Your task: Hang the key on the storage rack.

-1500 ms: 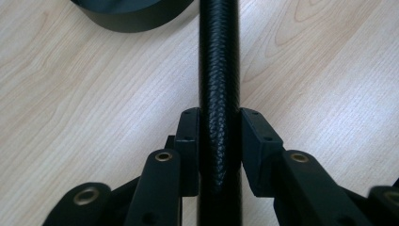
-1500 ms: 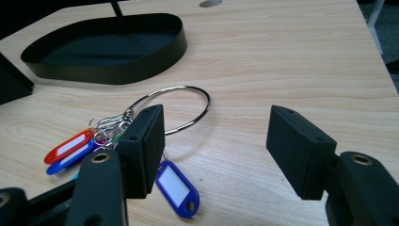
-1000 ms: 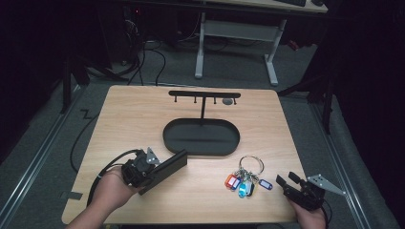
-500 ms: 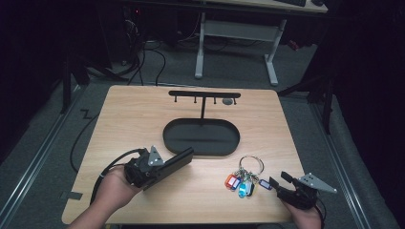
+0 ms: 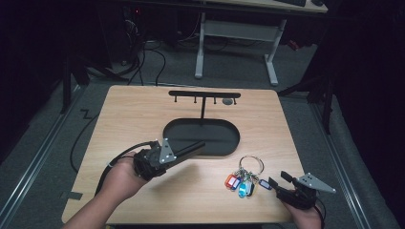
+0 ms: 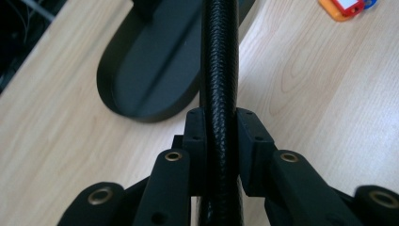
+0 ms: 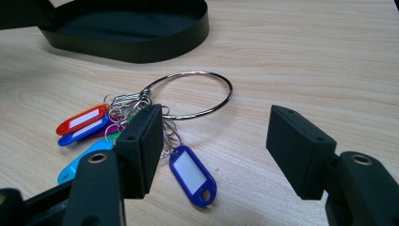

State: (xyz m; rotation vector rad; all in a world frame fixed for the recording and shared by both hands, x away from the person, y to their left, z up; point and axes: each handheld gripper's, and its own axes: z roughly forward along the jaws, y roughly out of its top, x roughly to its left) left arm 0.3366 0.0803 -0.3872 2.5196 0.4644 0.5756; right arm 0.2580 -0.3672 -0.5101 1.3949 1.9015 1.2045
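Left gripper (image 5: 188, 151) pinches black braided strap (image 6: 219, 70), raised over oval tray (image 5: 224, 145). Right gripper (image 7: 214, 150) spread, key ring (image 7: 188, 94) just ahead of its jaws. Risk: strap slips from shallow pinch; ring skids when nudged.

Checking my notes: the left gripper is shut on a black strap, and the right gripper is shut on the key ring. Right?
Not quite. The right gripper is open, as the right gripper view shows: the key ring lies on the table beyond its jaws. The left gripper is shut on the black strap.

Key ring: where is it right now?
The key ring lies on the table's near right, between the black oval tray and the open right tool.
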